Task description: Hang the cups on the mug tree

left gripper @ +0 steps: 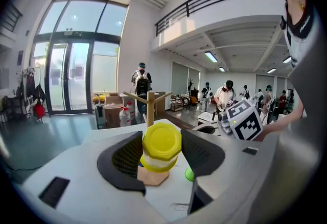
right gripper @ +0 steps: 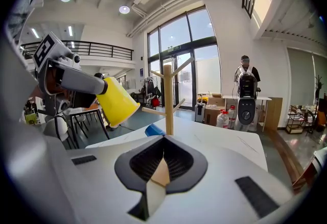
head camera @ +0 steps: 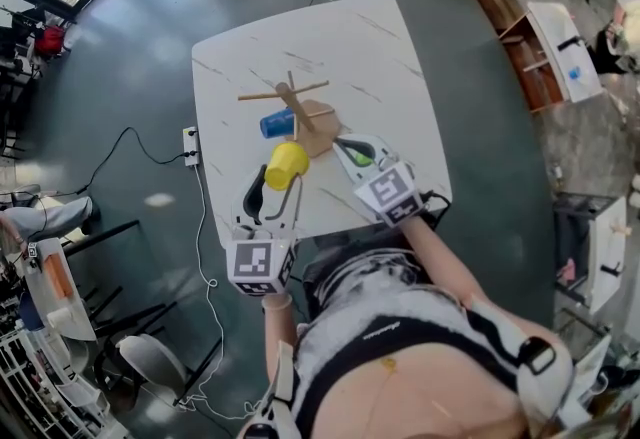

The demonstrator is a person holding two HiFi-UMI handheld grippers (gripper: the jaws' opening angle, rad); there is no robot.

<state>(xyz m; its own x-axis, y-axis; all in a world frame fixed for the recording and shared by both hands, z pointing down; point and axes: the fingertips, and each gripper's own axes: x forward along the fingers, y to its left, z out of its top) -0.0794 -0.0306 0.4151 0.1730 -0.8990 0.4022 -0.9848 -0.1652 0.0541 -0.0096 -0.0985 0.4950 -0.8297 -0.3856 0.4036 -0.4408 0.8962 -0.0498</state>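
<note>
Yellow cup (head camera: pixel 286 165) sits between the jaws of the left gripper (head camera: pixel 277 185), its long axis along the gripper's line, base toward the person and mouth toward the mug tree (head camera: pixel 296 112) on the white table (head camera: pixel 370 57). The left forearm reaches straight forward. The right arm angles in, and the right gripper (head camera: pixel 352 149) has its tip beside the tree's base. A blue cup (head camera: pixel 277 123) lies on its side at the post. In the left gripper view, the cup's flat base faces the camera and both pads press its sides. In the right gripper view, the jaws are closed together on nothing. The yellow cup hangs above the table at upper left, mouth tilted downward toward the tree.
</note>
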